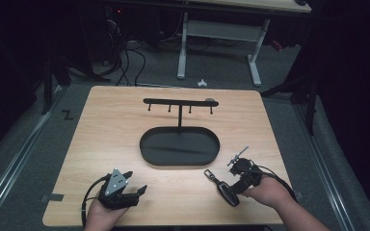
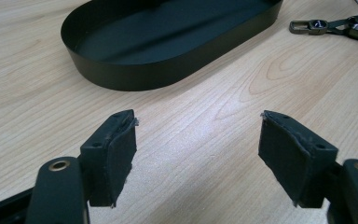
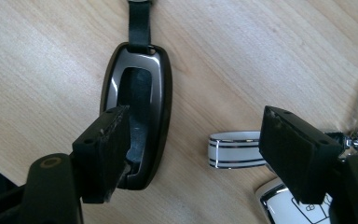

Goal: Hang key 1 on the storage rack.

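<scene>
Currently both tools gape wide over the woodgrain tabletop (image 1: 106, 139).
Right tool (image 3: 193, 140) straddles glossy oval key fob (image 3: 137, 112); left tool (image 2: 198, 140) empty, matte oval tray (image 2: 168, 42) at 12 o'clock.

**Wood, matt metal, gloss**

The table (image 1: 106, 144) looks like pale, smooth wood-grain laminate. The tray (image 2: 135, 77) has a matt black finish, seemingly metal. The dark key fob (image 3: 161, 98) shines glossy; the white fob (image 3: 284, 205) looks like glossy plastic. The pads (image 2: 121, 158) are matt, with rough edges.

Bare table (image 1: 111, 139) lies left of the black tray (image 1: 149, 153); its hook stand (image 1: 179, 102) blocks the middle.
</scene>
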Tool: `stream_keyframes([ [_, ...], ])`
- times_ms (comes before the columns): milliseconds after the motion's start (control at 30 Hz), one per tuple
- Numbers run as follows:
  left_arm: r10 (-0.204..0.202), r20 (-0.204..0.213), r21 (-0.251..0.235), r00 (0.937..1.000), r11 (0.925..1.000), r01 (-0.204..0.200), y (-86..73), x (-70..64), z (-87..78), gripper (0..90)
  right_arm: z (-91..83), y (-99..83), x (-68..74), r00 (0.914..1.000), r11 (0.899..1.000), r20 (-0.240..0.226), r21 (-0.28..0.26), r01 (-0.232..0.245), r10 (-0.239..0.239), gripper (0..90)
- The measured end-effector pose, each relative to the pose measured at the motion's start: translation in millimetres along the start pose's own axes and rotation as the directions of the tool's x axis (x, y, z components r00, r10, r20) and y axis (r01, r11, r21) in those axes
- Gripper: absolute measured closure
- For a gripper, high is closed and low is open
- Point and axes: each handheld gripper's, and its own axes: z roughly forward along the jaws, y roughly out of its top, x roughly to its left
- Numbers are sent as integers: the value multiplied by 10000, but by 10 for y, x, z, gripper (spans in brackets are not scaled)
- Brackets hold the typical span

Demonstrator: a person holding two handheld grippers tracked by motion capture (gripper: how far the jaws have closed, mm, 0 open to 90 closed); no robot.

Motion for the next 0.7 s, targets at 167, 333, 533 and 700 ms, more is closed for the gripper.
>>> stream_keyframes([
  [167, 179, 19, 57, 9998, 9998, -179, 4, -16, 7, 279, 25, 118, 59, 9999, 9996, 107, 265, 3, -6, 233],
  [333, 211, 74, 72, 9998, 9998, -211, 2, -14, 8, 280, 65, 243, 112, 9993, 9991, -153, 240, 349, -345, 282],
  [533, 247, 94, 71, 9997, 9997, -247, 0, -23, 15, 279, 143, 374, 152, 9997, 9985, -172, 507, 199, -190, 343],
  [700, 294, 140, 93, 9995, 9995, -295, 3, -35, 15, 281, 196, 495, 175, 9989, 9977, -471, 682, 34, -2, 405],
])
